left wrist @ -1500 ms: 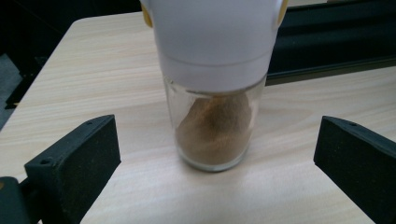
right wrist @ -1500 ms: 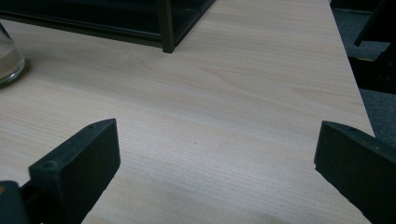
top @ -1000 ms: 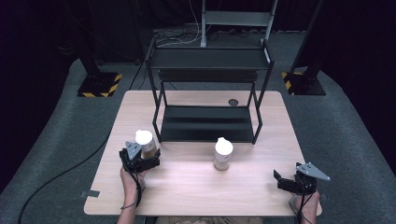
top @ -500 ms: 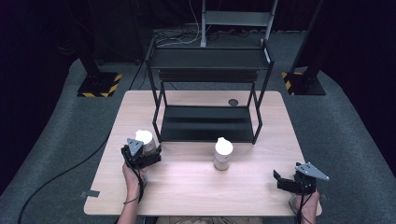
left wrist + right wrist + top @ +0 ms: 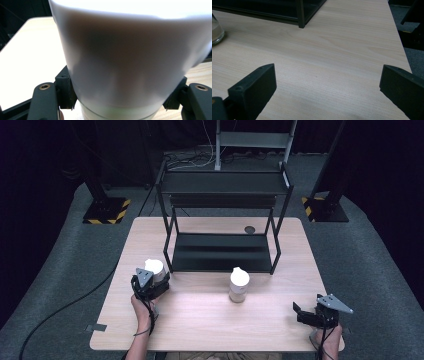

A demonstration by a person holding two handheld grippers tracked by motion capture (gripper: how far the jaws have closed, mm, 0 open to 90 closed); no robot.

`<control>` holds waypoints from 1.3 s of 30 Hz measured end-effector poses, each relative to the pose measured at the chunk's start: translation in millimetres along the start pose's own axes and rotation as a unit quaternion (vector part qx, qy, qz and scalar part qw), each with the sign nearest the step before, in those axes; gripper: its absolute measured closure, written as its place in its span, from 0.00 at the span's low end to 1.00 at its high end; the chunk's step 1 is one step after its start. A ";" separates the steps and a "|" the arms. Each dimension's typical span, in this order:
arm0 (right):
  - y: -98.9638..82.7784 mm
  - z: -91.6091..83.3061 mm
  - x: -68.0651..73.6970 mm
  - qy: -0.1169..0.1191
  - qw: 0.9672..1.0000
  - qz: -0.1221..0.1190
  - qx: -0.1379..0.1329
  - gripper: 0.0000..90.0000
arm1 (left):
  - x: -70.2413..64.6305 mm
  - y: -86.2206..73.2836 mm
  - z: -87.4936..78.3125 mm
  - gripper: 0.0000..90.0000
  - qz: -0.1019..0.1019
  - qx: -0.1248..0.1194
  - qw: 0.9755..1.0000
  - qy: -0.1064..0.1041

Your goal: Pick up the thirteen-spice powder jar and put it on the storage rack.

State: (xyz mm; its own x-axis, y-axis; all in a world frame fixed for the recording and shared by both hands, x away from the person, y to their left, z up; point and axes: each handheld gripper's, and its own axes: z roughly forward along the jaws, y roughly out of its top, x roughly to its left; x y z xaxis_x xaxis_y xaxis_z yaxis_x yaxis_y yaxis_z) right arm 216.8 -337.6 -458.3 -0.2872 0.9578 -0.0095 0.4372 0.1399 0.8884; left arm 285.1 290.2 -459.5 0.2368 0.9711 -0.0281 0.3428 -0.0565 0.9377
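Left gripper (image 5: 152, 281) at near left of table (image 5: 200, 330), jaws just closed onto left jar (image 5: 155, 269). Jar between the two jaws, pinched at both sides below the white cap (image 5: 130, 45); pads pressed against the body, as seen in the left gripper view. Jar upright on the table, just left of the rack's near left post.

Right gripper (image 5: 305, 312) at near right corner of table, jaws spread wide, nothing between them, bare wood below. Well apart from both jars.

Left jar: white cap on top, pale greenish band (image 5: 117, 112) below it; contents not discernible. Middle jar (image 5: 239, 285): white cap, clear body, light beige fill in the lower part. Same jar's base at the far left edge of the right gripper view (image 5: 216, 31).

Black rack (image 5: 222, 220) with two shelves at centre far side of table; both shelves bare. Middle jar just in front of the lower shelf's near edge, between the two grippers. Small dark round spot (image 5: 249, 229) on the table at far right, behind the rack. Cable (image 5: 65, 305) across the floor on the left.
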 end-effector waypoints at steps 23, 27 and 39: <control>-0.5 0.5 1.4 -0.005 1.000 0.001 -0.003 0.00 | -9.7 38.8 -25.0 0.34 0.042 -0.018 0.998 -0.044; -0.3 0.7 1.8 -0.005 1.000 -0.002 -0.002 0.00 | -12.4 46.4 -26.1 0.34 0.052 -0.019 0.997 -0.053; -1.4 0.1 0.1 -0.001 1.000 0.001 -0.006 0.00 | -15.1 61.5 -24.0 0.34 0.062 -0.023 0.995 -0.071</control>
State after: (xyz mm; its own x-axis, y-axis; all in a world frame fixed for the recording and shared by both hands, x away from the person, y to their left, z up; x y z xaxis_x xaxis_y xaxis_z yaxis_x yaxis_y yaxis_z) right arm 216.2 -337.6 -459.6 -0.2843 0.9587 -0.0090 0.4281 0.1354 0.8935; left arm 280.8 277.6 -393.1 0.4020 0.9146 0.0440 0.2613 -0.1607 0.9518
